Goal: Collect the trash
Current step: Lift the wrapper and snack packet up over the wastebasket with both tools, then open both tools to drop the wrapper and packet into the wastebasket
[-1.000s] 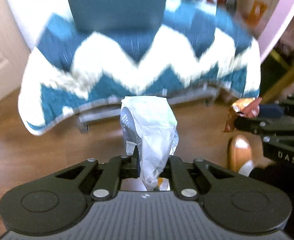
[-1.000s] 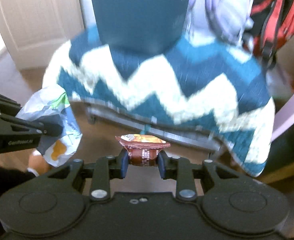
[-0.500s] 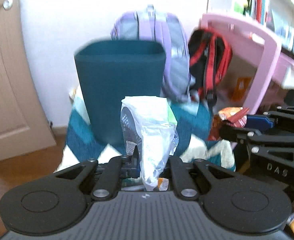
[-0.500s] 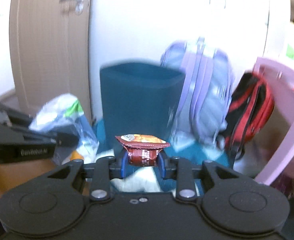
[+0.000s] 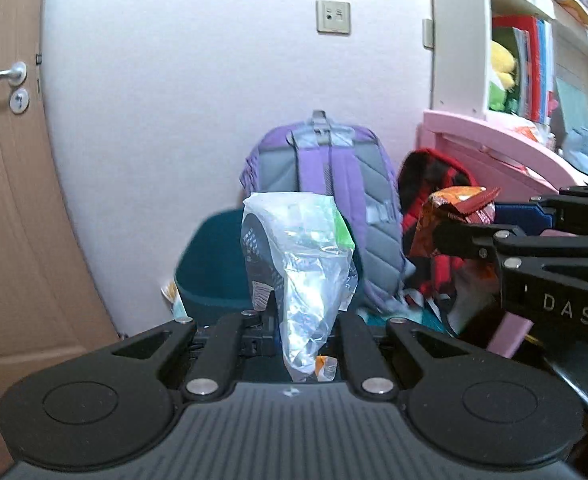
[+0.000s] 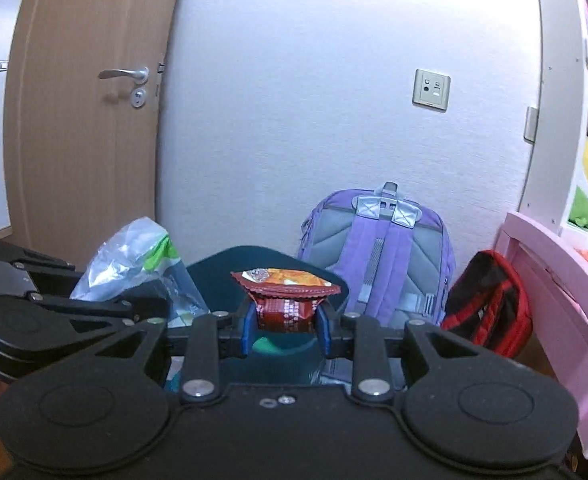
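Observation:
My left gripper (image 5: 300, 320) is shut on a crumpled clear plastic bag (image 5: 302, 264) with green and black print; the bag stands up between the fingers. My right gripper (image 6: 283, 326) is shut on a red-brown and orange snack wrapper (image 6: 285, 294), pinched between its blue pads (image 6: 246, 330). Ahead and below both grippers stands a dark teal bin (image 5: 209, 264), mostly hidden behind the bag; its rim (image 6: 253, 254) shows behind the wrapper. From each wrist view the other gripper appears at the side: the right one (image 5: 446, 236) holding the wrapper (image 5: 454, 216), the left one (image 6: 149, 306) holding the bag (image 6: 133, 260).
A purple backpack (image 5: 334, 184) leans on the white wall behind the bin, with a red and black bag (image 5: 434, 184) beside it. A pink desk (image 5: 494, 148) and a white bookshelf (image 5: 514, 40) stand at the right. A wooden door (image 6: 81, 100) is at the left.
Both grippers have risen and tilted up, still holding their trash. The view went from the zigzag blanket and floor to the bin's top, the backpacks and the wall.

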### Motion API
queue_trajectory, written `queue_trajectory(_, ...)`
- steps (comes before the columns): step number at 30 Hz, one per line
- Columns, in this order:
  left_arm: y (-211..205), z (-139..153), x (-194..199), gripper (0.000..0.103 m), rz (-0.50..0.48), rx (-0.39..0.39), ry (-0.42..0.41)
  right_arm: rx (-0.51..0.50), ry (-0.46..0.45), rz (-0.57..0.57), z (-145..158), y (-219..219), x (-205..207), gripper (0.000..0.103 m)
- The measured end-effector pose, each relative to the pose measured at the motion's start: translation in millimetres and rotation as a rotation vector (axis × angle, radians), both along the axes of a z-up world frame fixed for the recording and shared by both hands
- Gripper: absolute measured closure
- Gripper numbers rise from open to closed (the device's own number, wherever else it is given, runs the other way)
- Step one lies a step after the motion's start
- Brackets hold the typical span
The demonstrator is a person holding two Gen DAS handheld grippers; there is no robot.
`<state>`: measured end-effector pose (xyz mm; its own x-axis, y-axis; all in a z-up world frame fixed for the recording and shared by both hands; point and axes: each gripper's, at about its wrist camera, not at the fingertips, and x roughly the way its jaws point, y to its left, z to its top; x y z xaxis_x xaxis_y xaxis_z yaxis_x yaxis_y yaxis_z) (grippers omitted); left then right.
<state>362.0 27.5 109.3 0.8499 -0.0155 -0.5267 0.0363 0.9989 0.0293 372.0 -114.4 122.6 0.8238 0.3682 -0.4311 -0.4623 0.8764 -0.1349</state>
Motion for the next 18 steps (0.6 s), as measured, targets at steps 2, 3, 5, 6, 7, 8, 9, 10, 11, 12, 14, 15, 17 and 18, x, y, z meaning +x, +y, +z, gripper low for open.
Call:
queue_trajectory(2,7.1,0.1,18.8,0.094,0.009,0.005,-0.007,-0.008,0.015,-0.004,-3.3,6.6,21.0,0.075)
queue_trajectory(3,11.0,-1.2,29.8,0.094,0.014,0.006,-0.007,-0.012,0.027,-0.004,-6.9,10.7,32.0,0.075)
queue_trajectory(5,19.4,-5.6,52.7,0.094,0.027,0.003,0.0,-0.022,0.057,-0.003,-16.4,18.6,56.1,0.075)
queue_trajectory(6,23.7,-8.4,64.0,0.094,0.035,0.002,0.009,-0.027,0.07,-0.004,-21.2,22.9,65.5,0.075)
queue_trajectory(7,27.6,-12.3,75.6,0.094,0.041,0.001,0.016,-0.033,0.085,-0.004,-26.7,27.0,74.7,0.075)
queue_trajectory(8,30.5,-15.8,85.0,0.094,0.045,0.003,0.019,-0.04,0.105,-0.004,-33.3,31.4,86.2,0.075)
queue_trajectory(9,33.5,-20.3,96.4,0.094,0.048,0.009,0.023,-0.047,0.118,-0.005,-39.4,35.3,93.7,0.075)
queue_trajectory(10,35.6,-24.5,105.4,0.094,0.051,0.012,0.028,-0.056,0.13,-0.006,-46.0,39.1,100.5,0.075)
queue_trajectory(11,37.7,-28.6,114.7,0.094,0.053,0.012,0.037,-0.067,0.145,-0.006,-53.2,42.8,108.1,0.075)
queue_trajectory(12,40.3,-34.3,125.1,0.094,0.059,0.009,0.048,-0.078,0.161,-0.005,-60.4,46.3,115.9,0.075)
queue_trajectory(14,44.6,-45.2,140.9,0.094,0.065,-0.004,0.074,-0.097,0.189,-0.004,-74.0,52.3,127.2,0.075)
queue_trajectory(15,47.1,-51.5,148.2,0.094,0.066,-0.011,0.094,-0.104,0.202,-0.004,-79.8,54.1,131.9,0.075)
queue_trajectory(17,49.6,-62.3,159.6,0.094,0.064,-0.009,0.126,-0.113,0.232,-0.004,-90.8,56.7,141.2,0.075)
queue_trajectory(18,50.3,-69.1,163.6,0.094,0.058,0.001,0.146,-0.117,0.248,0.0,-96.6,57.8,144.9,0.075)
